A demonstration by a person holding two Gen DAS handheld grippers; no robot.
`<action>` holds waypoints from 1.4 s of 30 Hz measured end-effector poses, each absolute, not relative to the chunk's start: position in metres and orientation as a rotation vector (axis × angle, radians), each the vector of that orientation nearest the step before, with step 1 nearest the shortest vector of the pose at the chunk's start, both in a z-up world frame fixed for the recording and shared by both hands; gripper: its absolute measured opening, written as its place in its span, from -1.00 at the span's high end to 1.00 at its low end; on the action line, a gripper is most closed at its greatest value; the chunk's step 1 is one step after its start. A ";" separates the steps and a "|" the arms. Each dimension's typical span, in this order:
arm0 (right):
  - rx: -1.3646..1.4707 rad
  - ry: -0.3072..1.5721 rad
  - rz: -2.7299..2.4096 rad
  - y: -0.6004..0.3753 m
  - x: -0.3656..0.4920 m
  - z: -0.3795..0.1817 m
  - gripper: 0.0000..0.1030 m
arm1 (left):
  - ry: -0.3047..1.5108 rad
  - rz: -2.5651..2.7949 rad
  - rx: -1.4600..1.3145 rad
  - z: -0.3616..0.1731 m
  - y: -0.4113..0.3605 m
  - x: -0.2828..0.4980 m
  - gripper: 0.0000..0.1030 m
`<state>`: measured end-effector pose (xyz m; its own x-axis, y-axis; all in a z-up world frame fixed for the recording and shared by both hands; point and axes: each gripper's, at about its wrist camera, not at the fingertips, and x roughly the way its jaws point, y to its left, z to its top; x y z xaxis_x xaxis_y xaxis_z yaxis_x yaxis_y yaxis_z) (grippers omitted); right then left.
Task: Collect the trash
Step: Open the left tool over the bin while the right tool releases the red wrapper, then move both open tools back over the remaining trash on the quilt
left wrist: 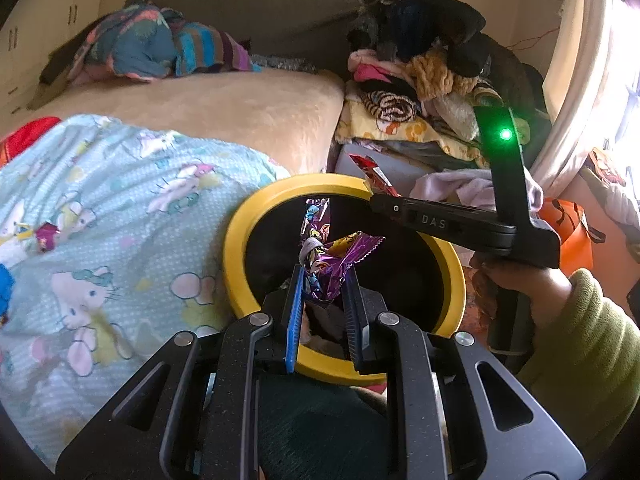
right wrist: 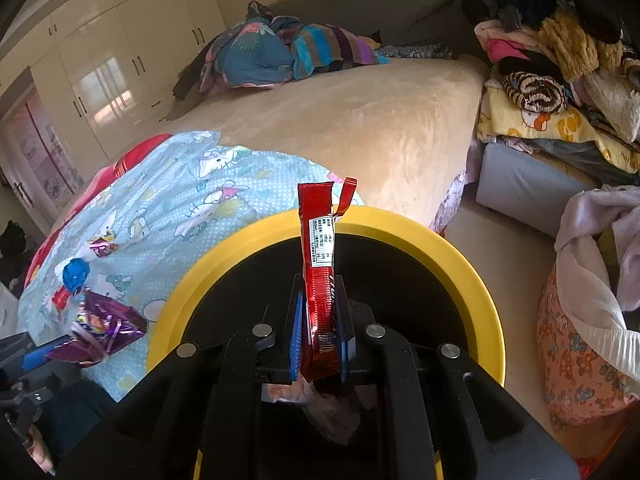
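Left claw (left wrist: 322, 280) clamping purple wrapper (left wrist: 336, 260) — right claw (right wrist: 320, 320) clamping red wrapper (right wrist: 320, 272).

Daylight floods in from the window (left wrist: 624, 60) at the upper right of the left wrist view, blown out to white glare. The wardrobe doors (right wrist: 100, 80) reflect bright panes. The bin's (right wrist: 460, 264) interior sits in deep shadow. Both views bend strongly toward the dark, vignetted corners, and the purple wrapper (right wrist: 100, 332) looks motion-blurred.
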<state>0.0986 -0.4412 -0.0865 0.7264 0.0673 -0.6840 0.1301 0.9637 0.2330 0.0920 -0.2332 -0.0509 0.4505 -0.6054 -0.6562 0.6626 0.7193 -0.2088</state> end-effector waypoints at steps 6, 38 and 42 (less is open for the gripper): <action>0.295 0.777 -0.038 -0.451 0.098 -0.092 0.73 | 0.798 -0.785 0.117 -0.063 -0.248 0.099 0.73; 0.222 0.644 0.010 -0.408 0.094 -0.047 -0.50 | 0.676 -0.591 0.004 -0.027 -0.181 0.099 -0.79; 0.208 0.634 0.031 -0.396 0.094 -0.041 -0.50 | 0.650 -0.559 -0.005 -0.020 -0.167 0.096 -0.79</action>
